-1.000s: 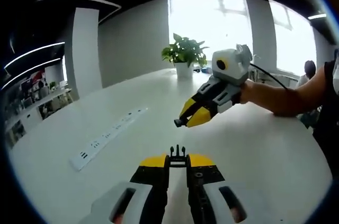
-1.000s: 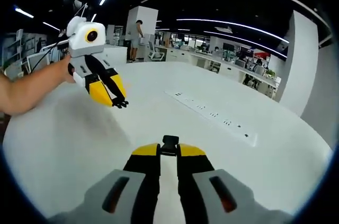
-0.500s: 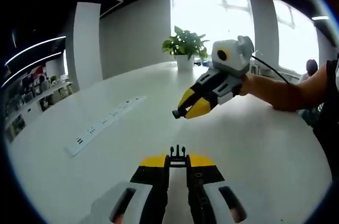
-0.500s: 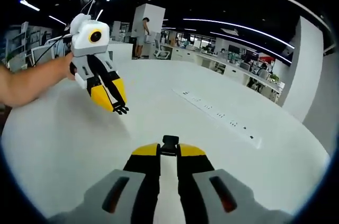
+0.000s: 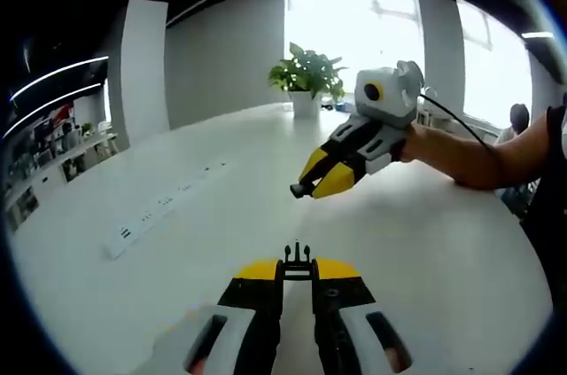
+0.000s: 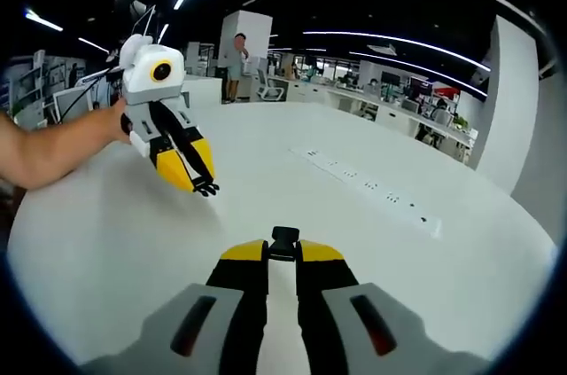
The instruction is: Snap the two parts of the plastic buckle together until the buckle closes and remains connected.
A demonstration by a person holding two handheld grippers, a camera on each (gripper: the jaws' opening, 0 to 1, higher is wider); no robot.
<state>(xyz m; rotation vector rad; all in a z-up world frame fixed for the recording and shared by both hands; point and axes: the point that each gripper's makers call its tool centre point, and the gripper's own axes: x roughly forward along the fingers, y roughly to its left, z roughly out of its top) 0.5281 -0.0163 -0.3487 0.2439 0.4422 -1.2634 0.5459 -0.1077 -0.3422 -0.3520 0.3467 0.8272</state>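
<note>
text: none legible | labels: none | brands: none | numbers: none

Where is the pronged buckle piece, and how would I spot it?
Start at the big white table. Held above it, the left gripper has yellow tips with a small black piece pinched between them. It has thin prongs, while the right gripper pinches a blocky piece.

Open-plan office. Large white table (image 6: 115, 242) with a power-socket strip (image 6: 372, 193) set into its top, also seen toward the table's left edge in the left gripper view. Rows of desks with monitors (image 6: 390, 118) beyond the table's far edge; linear ceiling lights (image 6: 390, 36); white columns (image 5: 143, 74); bright window wall (image 5: 354, 29); potted plant (image 5: 306, 82) at the table's far edge; shelving (image 5: 44, 162) along one wall.
</note>
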